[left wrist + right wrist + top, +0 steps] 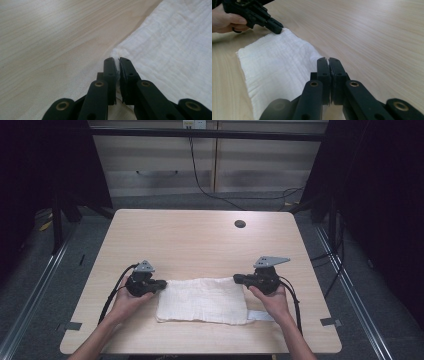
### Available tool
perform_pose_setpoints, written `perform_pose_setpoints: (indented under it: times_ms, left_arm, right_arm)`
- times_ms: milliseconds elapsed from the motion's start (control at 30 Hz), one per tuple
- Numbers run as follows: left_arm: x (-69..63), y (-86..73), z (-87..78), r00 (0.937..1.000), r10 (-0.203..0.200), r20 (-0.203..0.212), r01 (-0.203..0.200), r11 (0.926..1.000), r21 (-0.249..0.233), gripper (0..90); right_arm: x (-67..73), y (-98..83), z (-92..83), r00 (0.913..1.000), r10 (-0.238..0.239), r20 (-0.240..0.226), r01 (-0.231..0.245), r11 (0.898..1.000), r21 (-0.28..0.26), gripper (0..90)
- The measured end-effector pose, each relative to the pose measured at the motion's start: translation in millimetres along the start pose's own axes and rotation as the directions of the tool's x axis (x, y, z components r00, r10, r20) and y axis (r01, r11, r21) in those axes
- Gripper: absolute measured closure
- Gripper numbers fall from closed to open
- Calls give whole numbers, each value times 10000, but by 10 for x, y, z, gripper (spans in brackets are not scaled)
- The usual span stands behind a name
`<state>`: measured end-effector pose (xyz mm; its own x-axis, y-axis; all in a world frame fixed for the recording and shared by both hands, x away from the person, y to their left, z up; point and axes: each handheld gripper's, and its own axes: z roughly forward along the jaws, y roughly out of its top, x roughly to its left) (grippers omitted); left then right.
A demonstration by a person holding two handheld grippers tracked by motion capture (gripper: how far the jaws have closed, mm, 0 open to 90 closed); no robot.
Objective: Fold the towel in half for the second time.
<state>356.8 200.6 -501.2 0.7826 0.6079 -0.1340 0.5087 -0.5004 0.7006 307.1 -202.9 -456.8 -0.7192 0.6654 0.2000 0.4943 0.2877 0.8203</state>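
A white folded cloth [202,300] lies flat on the near half of the wooden table [200,240]. My left gripper [162,284] is at the cloth's far left corner, and in the left gripper view its jaws [116,61] are shut with a thin edge of the cloth [175,47] pinched between them. My right gripper [238,279] is at the far right corner, jaws [328,60] shut on that corner of the cloth [277,62]. The right gripper view also shows the left gripper [275,27] at the opposite corner. A narrow strip of cloth [261,316] sticks out under the right hand.
A round cable hole [240,224] sits near the table's far edge. Light wooden cabinets [200,160] and a black cable [200,180] stand behind the table. Dark frames flank both sides, and grey tape marks [330,321] lie on the floor.
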Motion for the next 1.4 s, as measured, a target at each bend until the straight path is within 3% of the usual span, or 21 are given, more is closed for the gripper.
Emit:
perform_pose_setpoints:
  times_ms: [433,867,1133,1400]
  left_arm:
    - [-9,-1,-5,10000,-67,-51,67,10000,46,844]
    - [-86,12,-5,9982,-40,-592,49,9999,149,850]
    - [-98,12,-7,9973,44,-729,-33,9999,153,852]
    - [-105,12,-4,9972,20,-743,-10,9999,139,852]
  right_arm:
    - [181,30,-82,9991,-340,-269,338,9994,-62,875]
    - [477,-200,-165,9944,-520,-918,542,9983,218,874]
    - [662,-350,-72,9849,-605,-1622,757,9931,893,874]
    - [740,-458,77,9717,-627,-2278,1071,9763,1879,874]
